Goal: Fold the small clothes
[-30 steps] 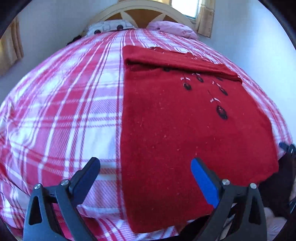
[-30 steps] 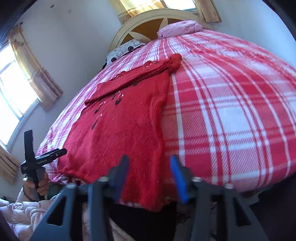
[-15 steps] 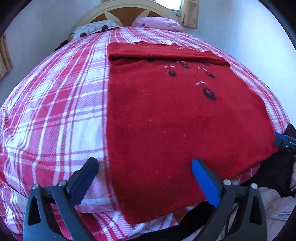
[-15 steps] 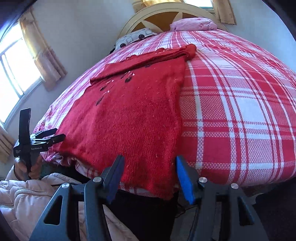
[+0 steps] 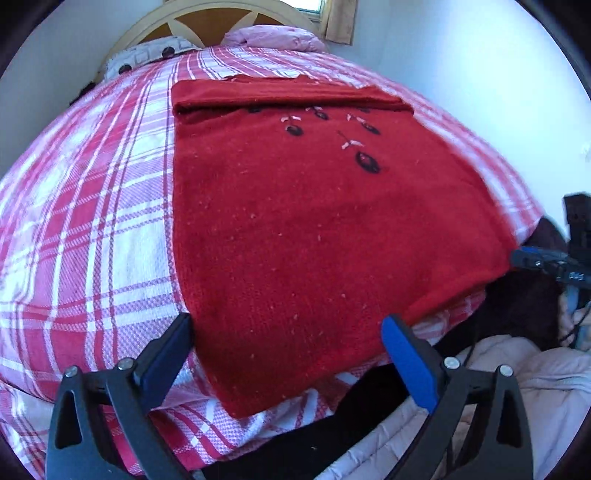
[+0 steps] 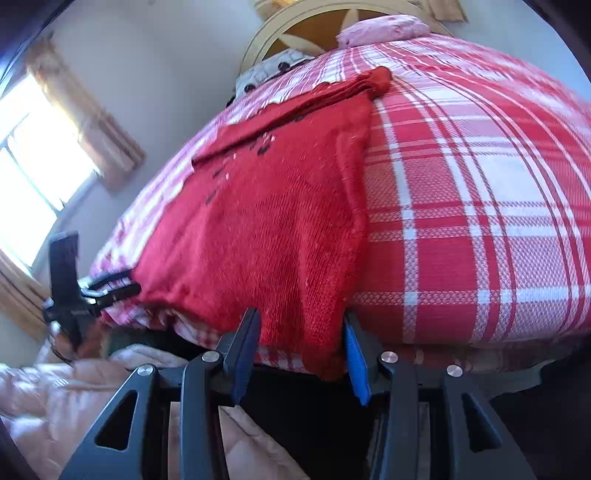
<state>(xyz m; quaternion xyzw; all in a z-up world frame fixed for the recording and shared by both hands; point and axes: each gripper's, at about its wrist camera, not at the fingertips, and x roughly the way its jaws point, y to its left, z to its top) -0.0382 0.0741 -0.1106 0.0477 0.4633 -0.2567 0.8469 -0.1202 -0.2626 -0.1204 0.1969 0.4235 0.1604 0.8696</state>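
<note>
Now the sweater's (image 6: 266,236) hem corner hangs between the closing right tongs (image 6: 301,336).

We're in a home bedroom: plaid-covered bed (image 5: 92,221) under the claws, headboard (image 5: 207,18), pillows (image 5: 273,37) and curtained window (image 6: 48,155) beyond.

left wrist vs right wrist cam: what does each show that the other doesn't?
Left wrist only: the left tongs from behind, wide open over the sweater's near hem, and the dark embroidery seen clearly.

Right wrist only: the right tongs closing, the hanging sweater corner between them, and a bright window.

Both: the red sweater on the plaid bedspread, the headboard, the pink pillow, and each other's tongs at the sweater's far edge.
</note>
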